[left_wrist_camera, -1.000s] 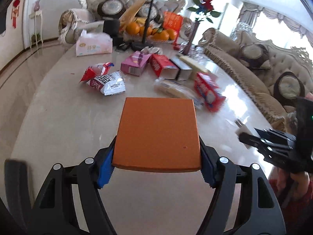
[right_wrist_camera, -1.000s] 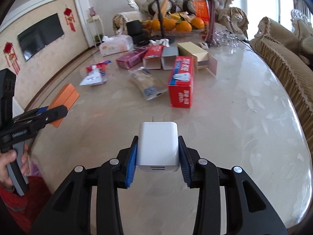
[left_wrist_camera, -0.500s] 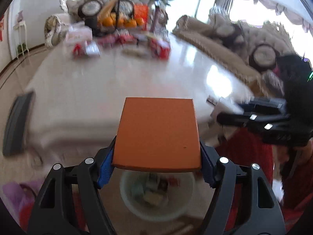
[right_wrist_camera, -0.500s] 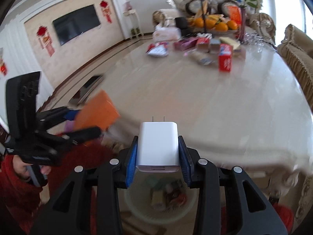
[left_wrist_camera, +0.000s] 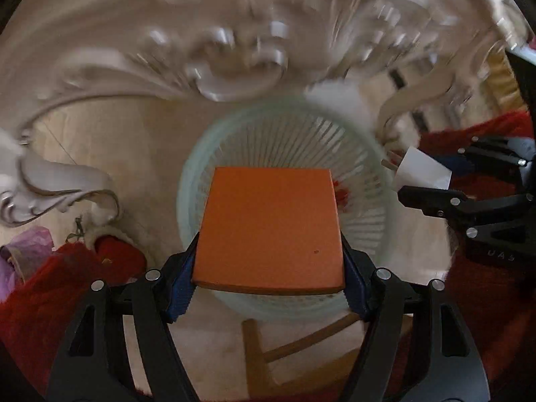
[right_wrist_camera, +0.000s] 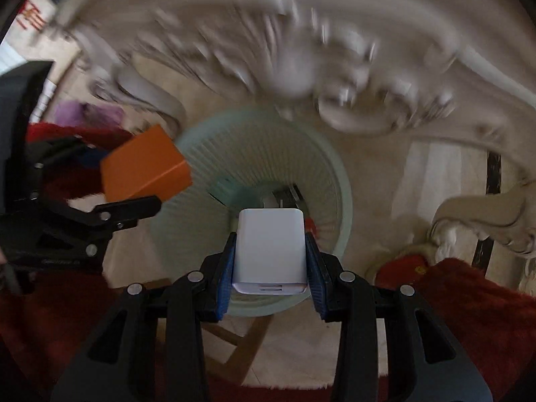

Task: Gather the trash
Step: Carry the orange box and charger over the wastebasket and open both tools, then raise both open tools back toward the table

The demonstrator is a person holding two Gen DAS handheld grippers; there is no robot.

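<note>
Presently, in the left wrist view, the left gripper [left_wrist_camera: 269, 268] points steeply down with its jaws set fairly wide. Both blue pads [left_wrist_camera: 181, 279] press on the side edges of a flat orange box [left_wrist_camera: 271, 227], which is held level between them. Directly below the box stands a pale green slatted basket [left_wrist_camera: 365, 154] on a light floor; the box hides most of the basket's inside, and a small red item shows at the box's right edge. At the right of this view the right gripper [left_wrist_camera: 432, 184] is seen from the side, closed on a white charger [left_wrist_camera: 418, 172] whose metal prongs point toward the basket rim. A wooden stool frame [left_wrist_camera: 268, 348] lies under the basket's near side. Carved white table legs [left_wrist_camera: 60, 191] appear blurred above and at the left. Red fabric [left_wrist_camera: 50, 298] fills the lower corners.

In the right wrist view, the right gripper [right_wrist_camera: 271, 264] also points steeply down. Its jaws stand narrowly apart, with both blue pads [right_wrist_camera: 224, 278] clamped on the sides of the white charger [right_wrist_camera: 269, 251], port end toward the camera. The charger hangs over the inside of the basket [right_wrist_camera: 331, 181], where some blurred contents show. At the left, the left gripper [right_wrist_camera: 110, 181] holds the orange box [right_wrist_camera: 144, 164] over the basket's left rim. Blurred carved table woodwork [right_wrist_camera: 351, 100] crosses the top of the view.
</note>
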